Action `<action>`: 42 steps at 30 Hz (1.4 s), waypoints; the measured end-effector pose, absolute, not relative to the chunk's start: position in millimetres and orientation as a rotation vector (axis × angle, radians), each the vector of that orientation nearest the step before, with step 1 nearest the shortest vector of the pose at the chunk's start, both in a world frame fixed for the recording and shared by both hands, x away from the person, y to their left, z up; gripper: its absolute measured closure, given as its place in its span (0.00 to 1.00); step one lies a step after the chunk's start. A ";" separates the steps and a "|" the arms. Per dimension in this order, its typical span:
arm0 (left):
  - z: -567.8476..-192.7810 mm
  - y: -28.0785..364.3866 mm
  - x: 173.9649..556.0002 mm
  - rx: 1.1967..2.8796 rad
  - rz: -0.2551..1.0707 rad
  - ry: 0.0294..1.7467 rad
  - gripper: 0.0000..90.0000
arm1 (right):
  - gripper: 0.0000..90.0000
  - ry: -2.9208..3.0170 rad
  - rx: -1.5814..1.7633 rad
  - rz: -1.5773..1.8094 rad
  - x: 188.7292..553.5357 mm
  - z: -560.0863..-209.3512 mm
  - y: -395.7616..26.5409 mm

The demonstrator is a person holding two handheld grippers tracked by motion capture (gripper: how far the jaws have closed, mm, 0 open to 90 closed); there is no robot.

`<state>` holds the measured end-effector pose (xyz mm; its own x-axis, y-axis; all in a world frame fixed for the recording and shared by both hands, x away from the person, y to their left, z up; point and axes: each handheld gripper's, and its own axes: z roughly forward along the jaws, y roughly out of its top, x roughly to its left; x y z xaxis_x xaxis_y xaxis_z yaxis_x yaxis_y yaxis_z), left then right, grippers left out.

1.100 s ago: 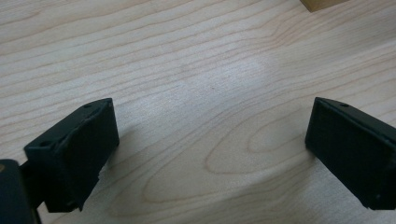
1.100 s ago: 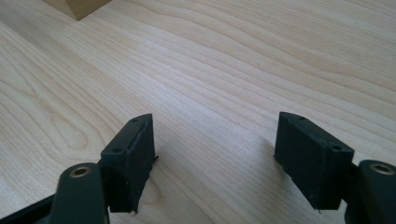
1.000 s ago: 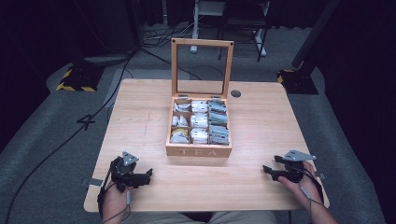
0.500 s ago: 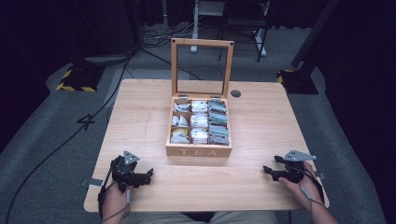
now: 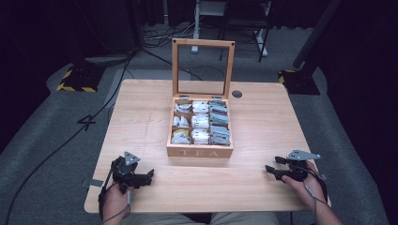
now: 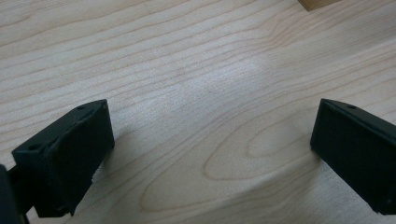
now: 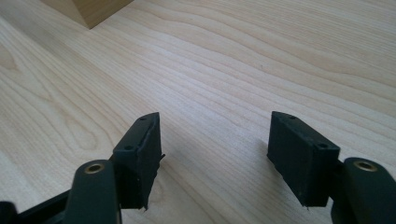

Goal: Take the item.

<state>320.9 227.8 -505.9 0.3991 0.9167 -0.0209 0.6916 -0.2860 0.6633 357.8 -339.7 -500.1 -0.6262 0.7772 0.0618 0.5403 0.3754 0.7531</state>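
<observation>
Item 1. Tea box (image 5: pixel 200 151): wooden, lettered TEA on its front wall, standing at the centre of the high view on the counter (image 5: pixel 263 117). Glass-paned lid (image 5: pixel 202 68) upright, hinged at the far edge. Interior divided into compartments stocked with tea bags (image 5: pixel 201 122), mostly white and grey; one yellowish packet (image 5: pixel 181 134) in the lower-left compartment.

Item 2. Left hand-held gripper (image 5: pixel 149 174): lower left of the high view, resting low over the counter near its front edge. Jaws released and spread wide, bare wood between them in the left gripper view (image 6: pixel 212 149). A corner of the tea box (image 6: pixel 315 3) shows at the upper right of that view.

Item 3. Right hand-held gripper (image 5: pixel 268 168): lower right of the high view, low over the counter. Jaws released, having just closed a little; bare wood between them in the right gripper view (image 7: pixel 215 140). A corner of the tea box (image 7: pixel 88 11) sits at the upper left of that view.

Position note. The tea box lies between the two hand-held grippers and above them in the high view, well apart from each; neither touches it.

Risk note, as judgement. The compartments are narrow and tightly packed: jaws entering this wide may catch a divider or pinch two bags at once. The upright lid could be knocked shut by a hand-held gripper reaching over it. The box is unsecured, so a sideways push from one side could slide it.
</observation>
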 end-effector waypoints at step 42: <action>-506.2 228.5 315.3 2.058 0.485 1.374 0.00 | 0.46 2.475 0.793 1.257 403.1 -377.2 -236.0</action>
<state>315.3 228.5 -506.2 0.3946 0.9183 -0.0323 0.6947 -0.2751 0.6646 403.1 -236.0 -377.2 -0.8193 0.5730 0.0194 0.3535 0.4783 0.8039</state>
